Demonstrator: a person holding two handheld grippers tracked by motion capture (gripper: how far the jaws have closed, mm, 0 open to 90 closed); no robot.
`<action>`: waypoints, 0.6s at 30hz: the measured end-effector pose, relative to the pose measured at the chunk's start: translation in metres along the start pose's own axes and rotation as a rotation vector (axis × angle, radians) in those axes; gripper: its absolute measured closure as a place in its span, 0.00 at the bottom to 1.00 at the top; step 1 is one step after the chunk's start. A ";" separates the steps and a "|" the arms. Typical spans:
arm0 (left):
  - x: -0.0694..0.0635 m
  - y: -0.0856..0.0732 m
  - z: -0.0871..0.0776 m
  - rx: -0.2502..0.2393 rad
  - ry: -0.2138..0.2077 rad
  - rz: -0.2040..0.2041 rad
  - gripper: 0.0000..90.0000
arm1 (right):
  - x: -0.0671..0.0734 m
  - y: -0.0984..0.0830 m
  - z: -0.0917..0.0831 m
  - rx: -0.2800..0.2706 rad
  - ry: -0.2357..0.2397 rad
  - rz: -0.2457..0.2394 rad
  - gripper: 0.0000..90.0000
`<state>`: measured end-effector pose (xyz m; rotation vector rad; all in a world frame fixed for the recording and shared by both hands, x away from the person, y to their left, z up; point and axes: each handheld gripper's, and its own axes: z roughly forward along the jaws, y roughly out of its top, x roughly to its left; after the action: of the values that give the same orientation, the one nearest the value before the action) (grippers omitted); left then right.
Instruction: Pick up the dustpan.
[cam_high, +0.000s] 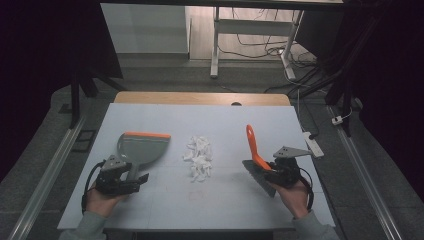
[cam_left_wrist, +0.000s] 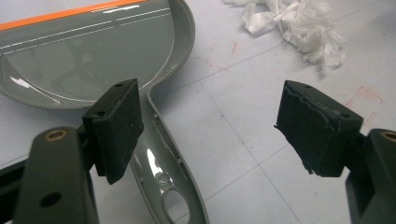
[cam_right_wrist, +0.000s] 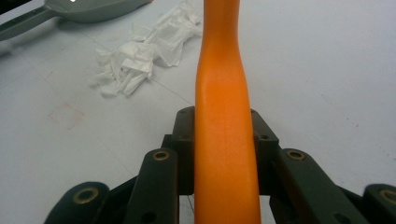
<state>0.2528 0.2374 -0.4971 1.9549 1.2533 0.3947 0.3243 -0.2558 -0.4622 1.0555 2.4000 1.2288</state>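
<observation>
Tabletop (cam_high: 165, 200) (white, dark room) holds tissue (cam_high: 198, 157); right gripper (cam_high: 272, 170) clamps brush (cam_high: 253, 147), left gripper (cam_high: 135, 177) gapes.

On your white table (cam_high: 165, 200): grey dustpan (cam_high: 141, 149) with orange edge, far left; crumpled white paper scraps (cam_high: 199, 157), centre; your left gripper (cam_high: 131, 181) at the dustpan's handle; your right gripper (cam_high: 267, 170) holding a brush (cam_high: 256, 159), its orange handle pointing away from you.

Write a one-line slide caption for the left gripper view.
Open left claw poised over the grey dustpan's handle, with shredded white tissue lying beyond on the table.
</observation>
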 end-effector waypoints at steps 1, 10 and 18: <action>0.000 0.000 0.000 -0.001 0.001 -0.002 0.26 | 0.000 0.000 0.000 -0.001 -0.001 0.000 0.78; 0.000 0.000 0.000 0.002 0.001 0.000 0.26 | 0.000 0.000 0.000 0.005 0.001 0.005 0.78; 0.000 0.000 0.000 0.007 0.005 -0.003 0.26 | 0.000 0.000 0.000 0.009 0.003 0.005 0.78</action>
<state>0.2529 0.2371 -0.4974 1.9591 1.2626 0.3943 0.3245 -0.2556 -0.4625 1.0639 2.4092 1.2235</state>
